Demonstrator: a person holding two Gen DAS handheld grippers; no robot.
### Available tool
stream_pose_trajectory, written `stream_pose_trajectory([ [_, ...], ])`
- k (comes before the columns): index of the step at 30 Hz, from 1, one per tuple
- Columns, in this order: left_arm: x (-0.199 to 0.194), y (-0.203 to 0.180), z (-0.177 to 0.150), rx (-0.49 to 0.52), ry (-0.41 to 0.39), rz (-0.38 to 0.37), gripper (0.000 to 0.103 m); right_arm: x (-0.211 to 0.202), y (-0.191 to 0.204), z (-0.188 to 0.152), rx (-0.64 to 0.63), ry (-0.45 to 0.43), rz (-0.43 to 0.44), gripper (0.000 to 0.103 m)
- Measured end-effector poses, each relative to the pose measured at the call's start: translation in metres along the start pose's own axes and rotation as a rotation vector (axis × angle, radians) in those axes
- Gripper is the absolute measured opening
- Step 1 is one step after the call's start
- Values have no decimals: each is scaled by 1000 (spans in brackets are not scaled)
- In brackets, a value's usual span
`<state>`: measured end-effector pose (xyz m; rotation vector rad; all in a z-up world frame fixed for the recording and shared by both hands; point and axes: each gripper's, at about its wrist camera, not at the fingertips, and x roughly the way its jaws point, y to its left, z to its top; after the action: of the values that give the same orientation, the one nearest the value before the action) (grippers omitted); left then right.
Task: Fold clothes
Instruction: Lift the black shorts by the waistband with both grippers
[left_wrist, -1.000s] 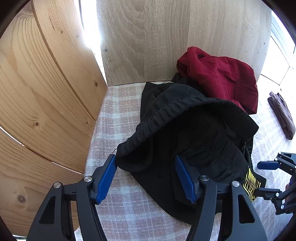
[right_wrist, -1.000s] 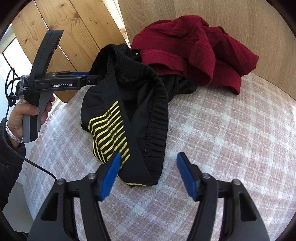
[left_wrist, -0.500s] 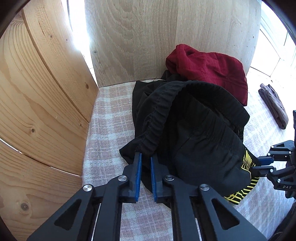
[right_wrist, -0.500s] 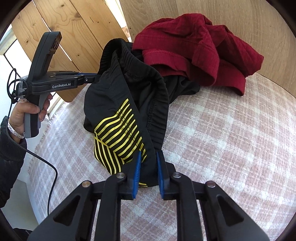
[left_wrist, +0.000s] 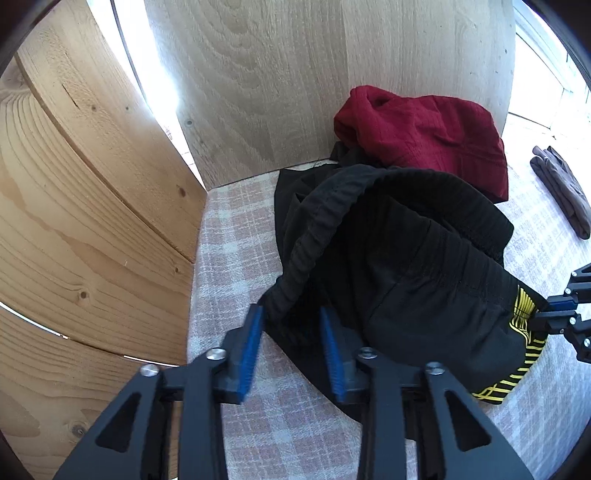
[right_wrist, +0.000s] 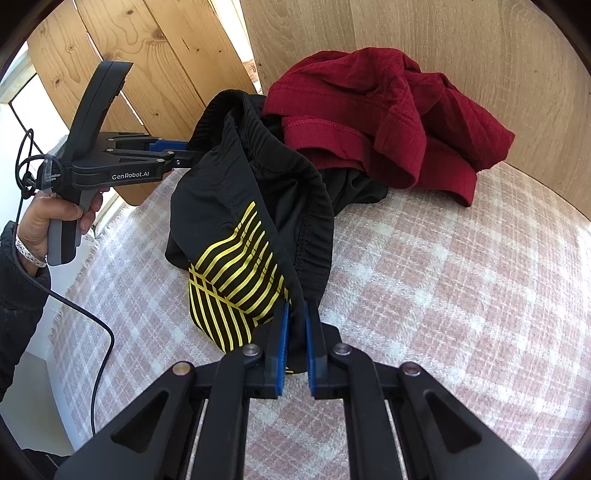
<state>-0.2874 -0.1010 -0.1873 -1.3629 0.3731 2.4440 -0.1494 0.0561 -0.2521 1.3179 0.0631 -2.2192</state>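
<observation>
Plaid blanket (right_wrist: 461, 280) covers the whole work surface, wooden panels (left_wrist: 110, 206) walling it at the back and on the left gripper's side. The black shorts (left_wrist: 413, 266), the ones with yellow stripes, sit at the blanket's panel-side edge, bunched and partly lifted, not laid flat. The red garment (right_wrist: 388, 122) is heaped behind them at the back wall, touching or overlapping the shorts' far edge, untouched. A small dark brown item (left_wrist: 565, 192) lies well apart on the far side; I can't tell what it is.

Your right gripper (right_wrist: 295, 321) is clamped on the striped edge of the shorts, with cloth pinched between the blue pads. Your left gripper (left_wrist: 291, 332) has its jaws opening. The waistband (left_wrist: 314, 236) end sits between them, but the pads aren't pressing on it.

Progress looks early. No fold is made yet and nothing is stacked. Still to do, as I judge it: regrip the waistband, spread the shorts, fold them, then the red piece.
</observation>
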Motion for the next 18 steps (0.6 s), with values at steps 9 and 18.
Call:
stream_pose_trajectory([
  [9, 6, 1, 3, 11, 20, -29, 6, -13, -11, -2, -3, -13, -22, 8],
  [18, -91, 15, 10, -67, -165, 9, 5, -72, -10, 11, -63, -125, -145, 6],
])
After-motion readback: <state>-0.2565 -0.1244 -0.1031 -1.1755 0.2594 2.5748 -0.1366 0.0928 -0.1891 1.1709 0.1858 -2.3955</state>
